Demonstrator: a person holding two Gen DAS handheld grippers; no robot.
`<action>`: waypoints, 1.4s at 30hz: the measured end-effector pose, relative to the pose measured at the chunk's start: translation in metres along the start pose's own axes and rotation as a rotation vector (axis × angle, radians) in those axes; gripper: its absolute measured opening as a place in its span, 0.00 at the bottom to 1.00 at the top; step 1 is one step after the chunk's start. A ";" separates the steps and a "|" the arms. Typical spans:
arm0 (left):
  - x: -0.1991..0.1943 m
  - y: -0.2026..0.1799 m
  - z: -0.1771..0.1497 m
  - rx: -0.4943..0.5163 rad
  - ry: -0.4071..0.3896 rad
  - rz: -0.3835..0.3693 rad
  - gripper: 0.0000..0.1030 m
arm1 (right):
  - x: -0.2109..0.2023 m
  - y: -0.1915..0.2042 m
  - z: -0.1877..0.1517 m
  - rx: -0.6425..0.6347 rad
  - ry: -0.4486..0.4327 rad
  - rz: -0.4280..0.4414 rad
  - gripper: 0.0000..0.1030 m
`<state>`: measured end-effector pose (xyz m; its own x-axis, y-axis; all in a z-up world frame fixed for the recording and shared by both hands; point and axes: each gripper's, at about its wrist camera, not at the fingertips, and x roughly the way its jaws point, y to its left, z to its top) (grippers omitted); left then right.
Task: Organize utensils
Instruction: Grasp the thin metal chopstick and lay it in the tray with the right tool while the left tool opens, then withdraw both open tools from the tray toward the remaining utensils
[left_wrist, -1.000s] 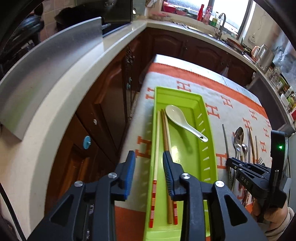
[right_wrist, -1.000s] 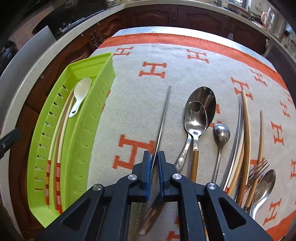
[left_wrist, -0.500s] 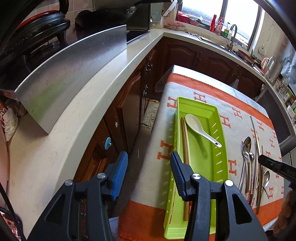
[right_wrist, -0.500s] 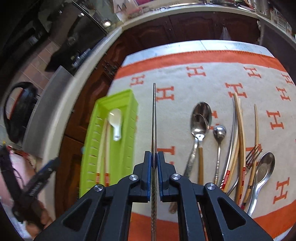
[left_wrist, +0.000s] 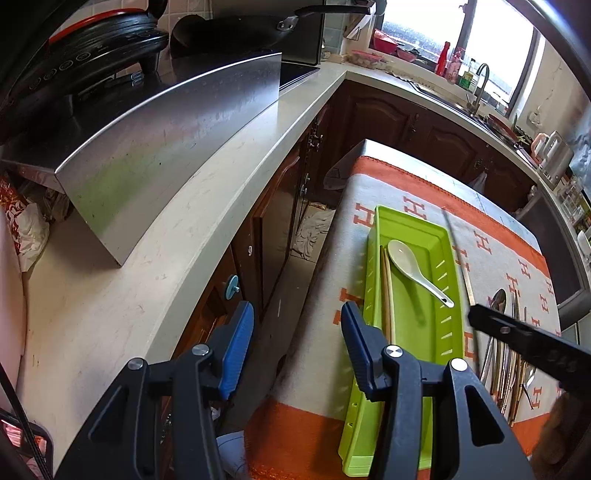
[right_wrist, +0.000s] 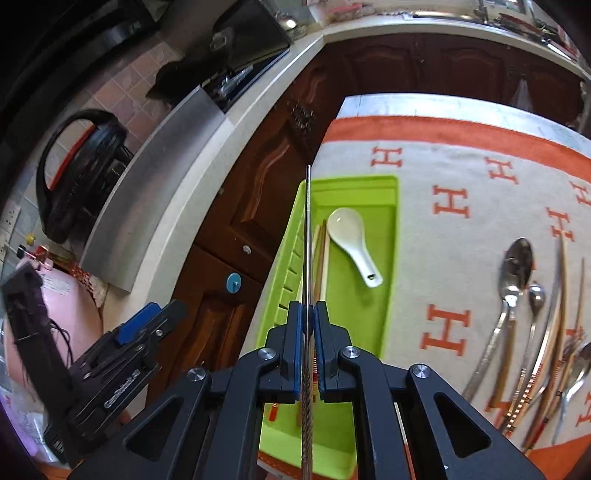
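Note:
My right gripper (right_wrist: 306, 314) is shut on a thin metal chopstick (right_wrist: 307, 229), held in the air above the left edge of the green tray (right_wrist: 392, 258). In the tray lie a white ceramic spoon (right_wrist: 354, 240) and a pair of wooden chopsticks (right_wrist: 322, 258). Several spoons, chopsticks and a fork (right_wrist: 517, 280) lie on the cloth to the right. My left gripper (left_wrist: 295, 314) is open with nothing between its fingers, off the table's left edge beside the tray (left_wrist: 456, 332). The left wrist view also shows the spoon (left_wrist: 410, 266), the right gripper (left_wrist: 517, 332) and its chopstick (left_wrist: 456, 251).
The table carries a grey and orange H-patterned cloth (right_wrist: 461, 177). A floor gap (left_wrist: 295, 266) separates it from dark wood cabinets (left_wrist: 277, 221) under a pale counter (left_wrist: 166, 240). A steel panel (left_wrist: 166, 147), a cooker and a pan stand on that counter.
The right gripper lifted the metal chopstick off the cloth and carried it left over the green tray. The left gripper's jaws widened and it drew back to the left of the tray.

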<state>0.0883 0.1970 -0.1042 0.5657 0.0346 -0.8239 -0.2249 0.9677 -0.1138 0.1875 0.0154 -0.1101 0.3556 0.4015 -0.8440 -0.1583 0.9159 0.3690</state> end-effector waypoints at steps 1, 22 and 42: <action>0.002 0.000 0.000 -0.003 0.003 -0.002 0.48 | 0.010 0.003 0.001 0.003 0.012 -0.010 0.06; 0.016 -0.008 -0.007 0.022 0.053 0.010 0.49 | 0.059 -0.016 0.000 0.061 0.130 0.017 0.07; -0.015 -0.128 -0.032 0.262 0.063 -0.066 0.49 | -0.069 -0.101 -0.057 -0.008 -0.044 -0.064 0.07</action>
<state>0.0831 0.0649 -0.0955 0.5201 -0.0379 -0.8532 0.0279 0.9992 -0.0274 0.1261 -0.1051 -0.1111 0.4057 0.3423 -0.8475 -0.1415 0.9396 0.3118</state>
